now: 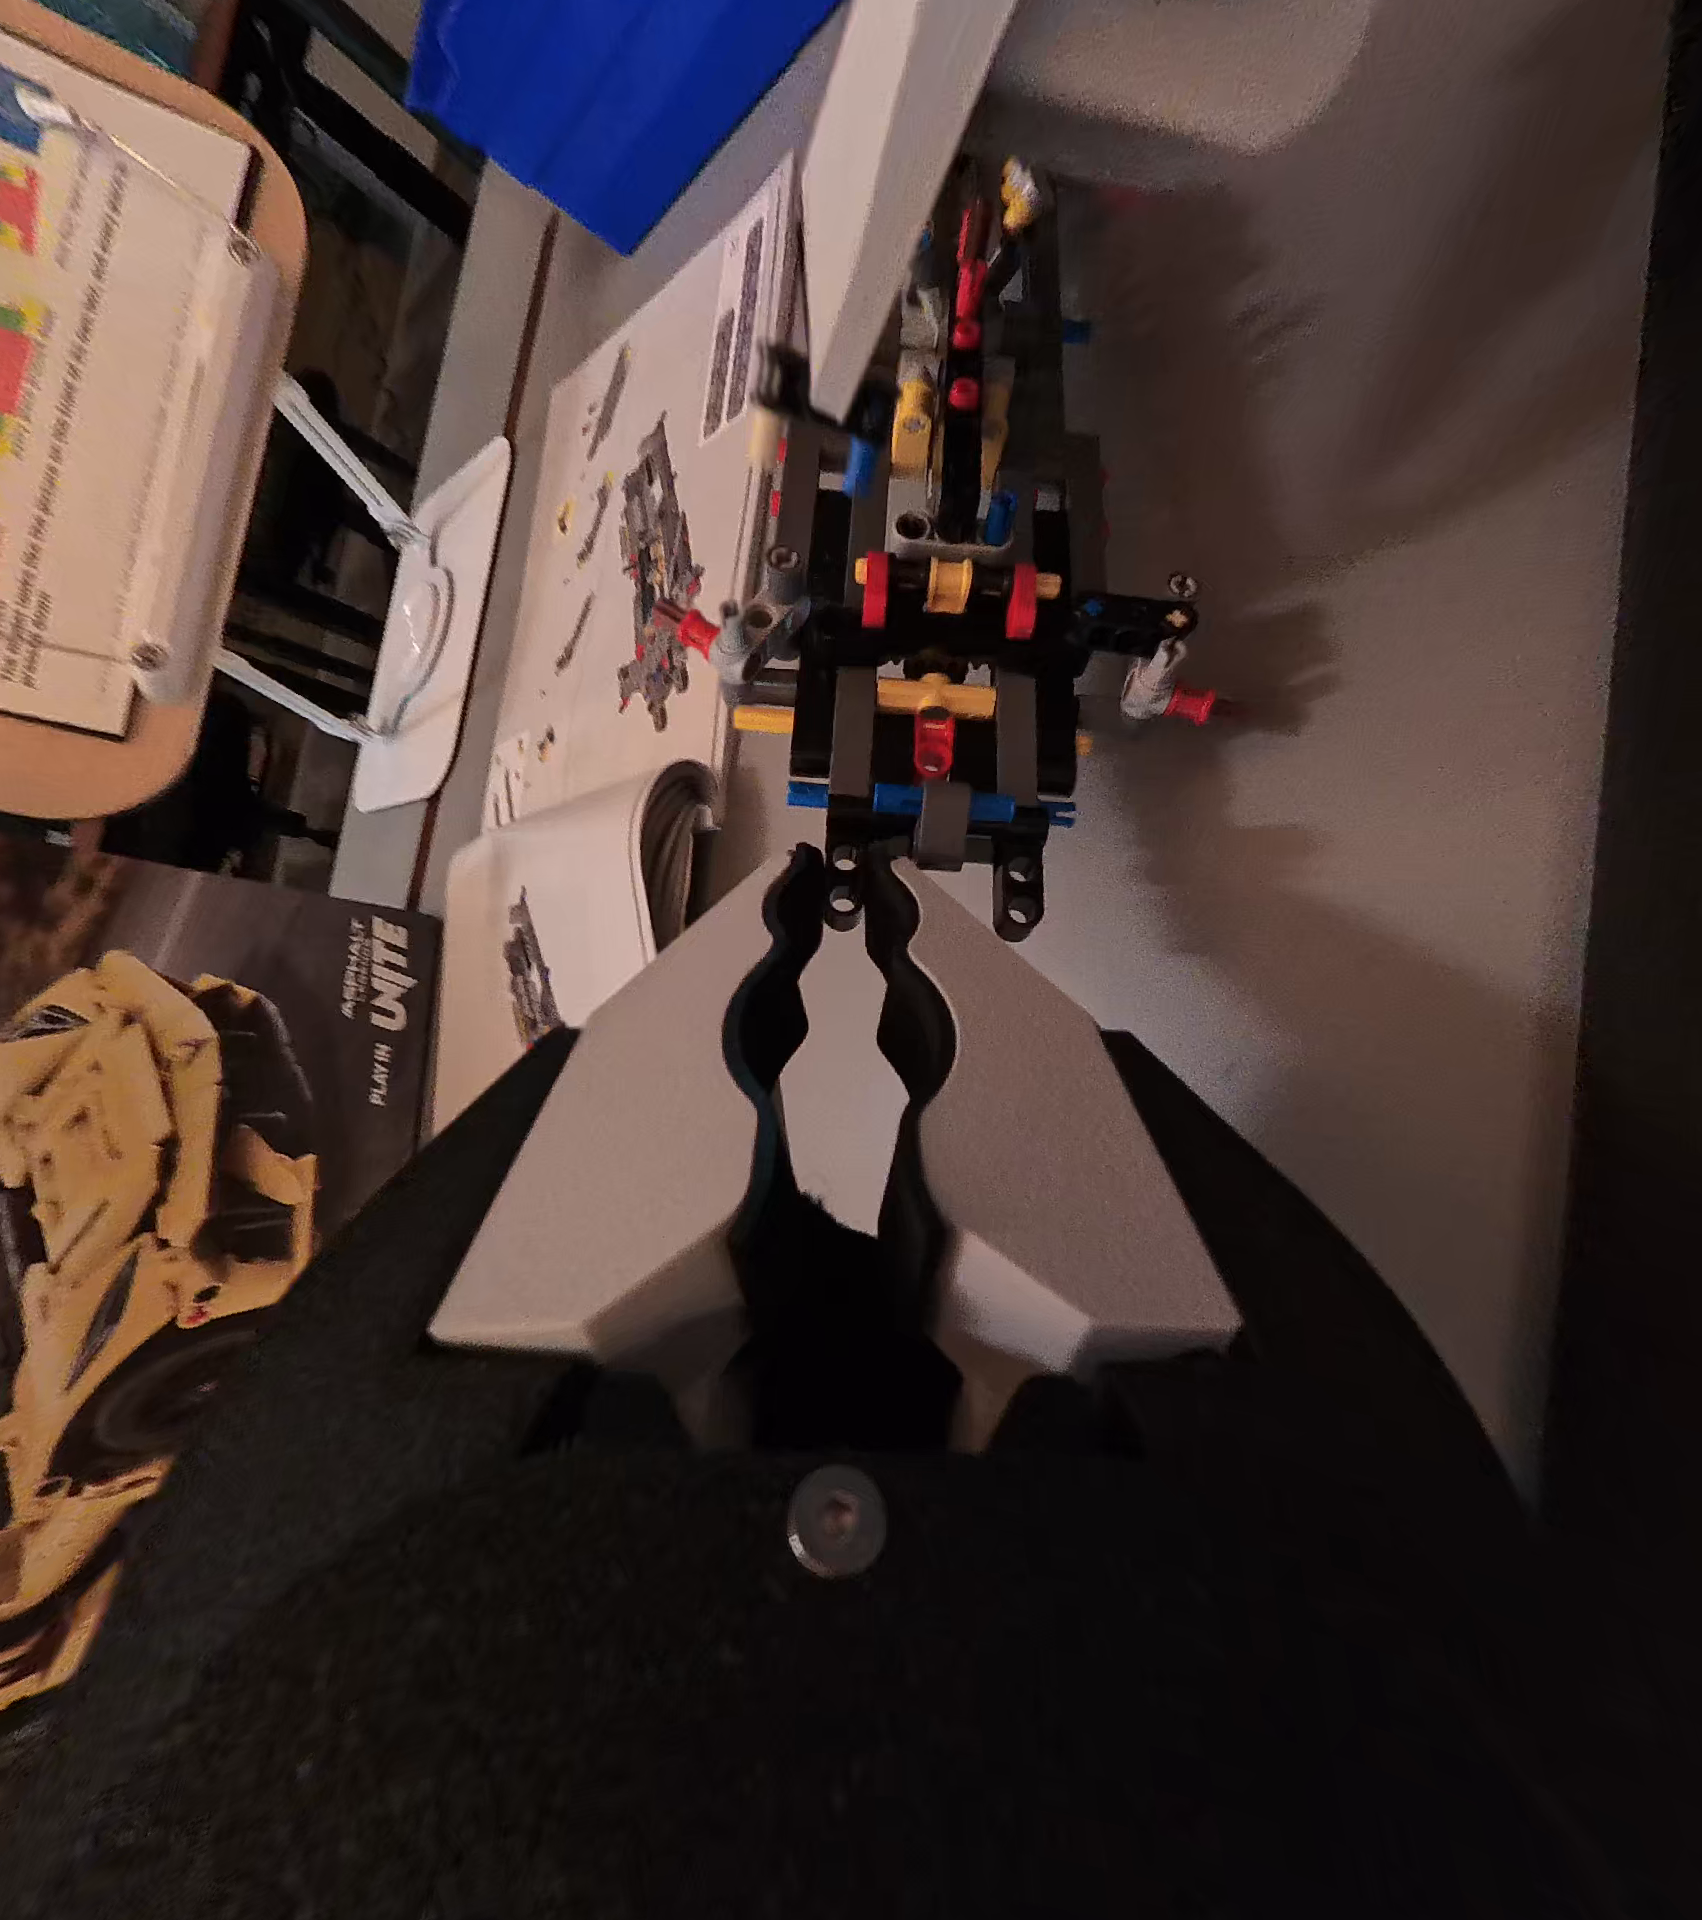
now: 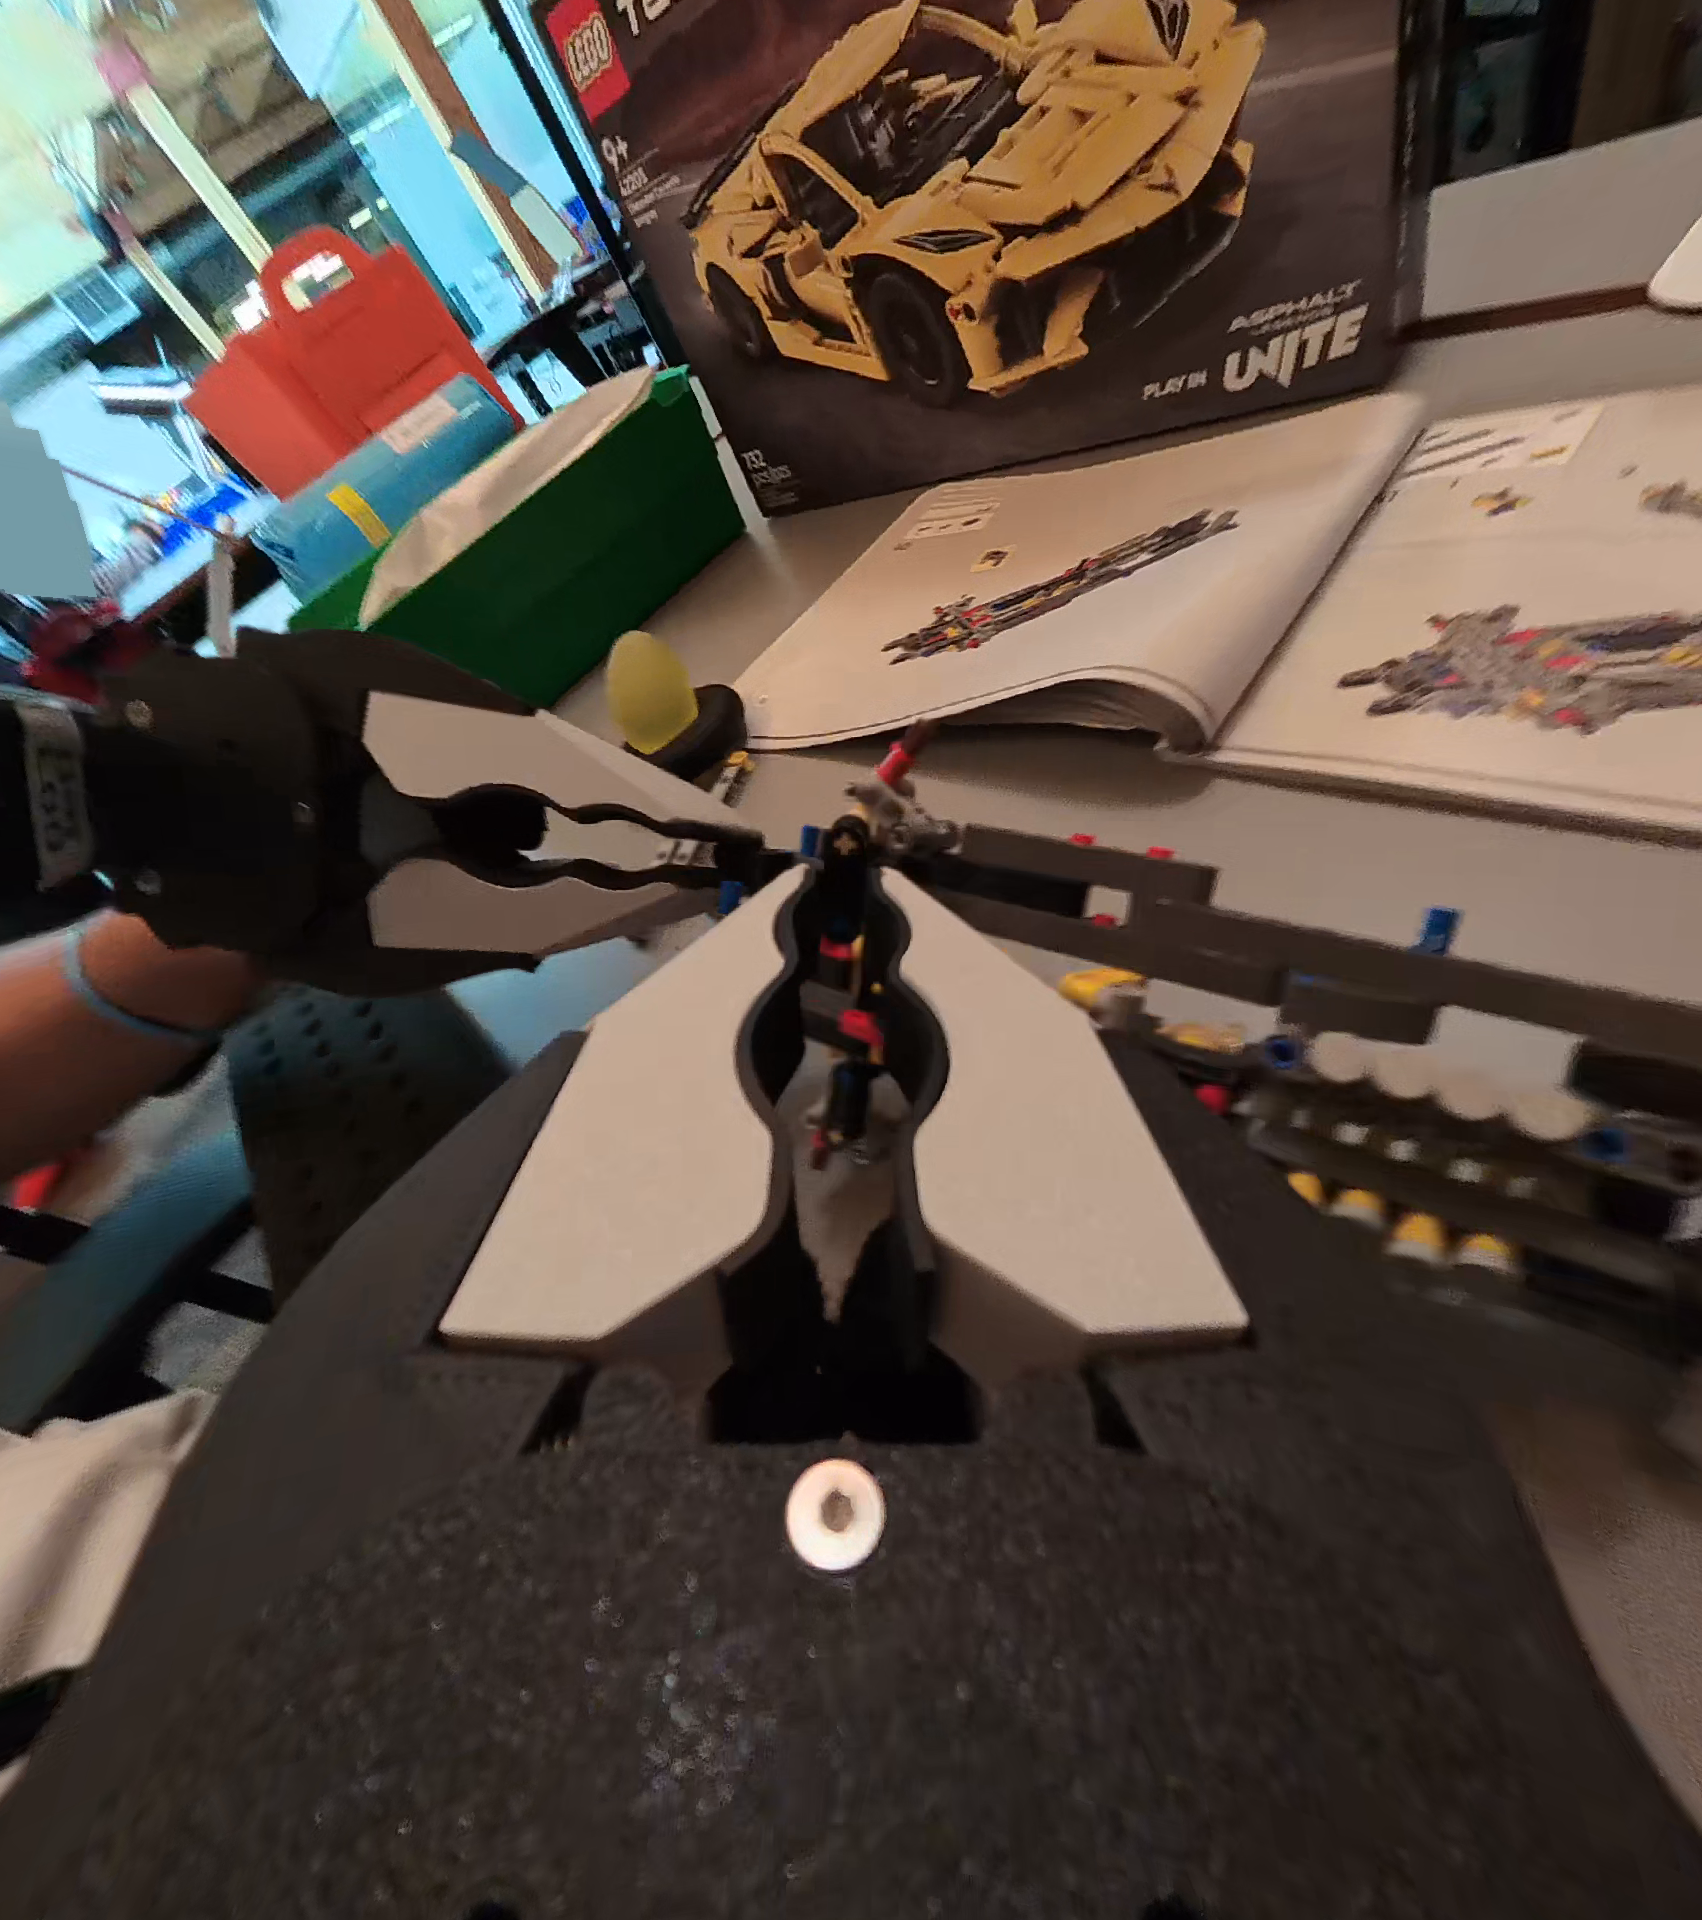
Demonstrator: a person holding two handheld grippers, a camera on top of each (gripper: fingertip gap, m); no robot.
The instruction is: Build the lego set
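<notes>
A partly built lego chassis (image 1: 930,644) of black and grey beams with red, yellow and blue pins is held above the grey table. My left gripper (image 1: 842,883) is shut on a black beam at its near end. In the right wrist view the chassis (image 2: 1346,966) runs off to the right, blurred. My right gripper (image 2: 845,868) is shut on a black part of the chassis from the side, close to the left gripper (image 2: 722,852). The right gripper's white finger (image 1: 878,229) shows at the far end in the left wrist view.
The open instruction booklet (image 2: 1086,582) lies behind the chassis, with the set's box (image 2: 1034,208) standing beyond it. A green bin (image 2: 566,551) and a yellow egg-shaped piece on a black wheel (image 2: 649,696) sit at the left. A person's forearm (image 2: 47,1008) holds the left gripper.
</notes>
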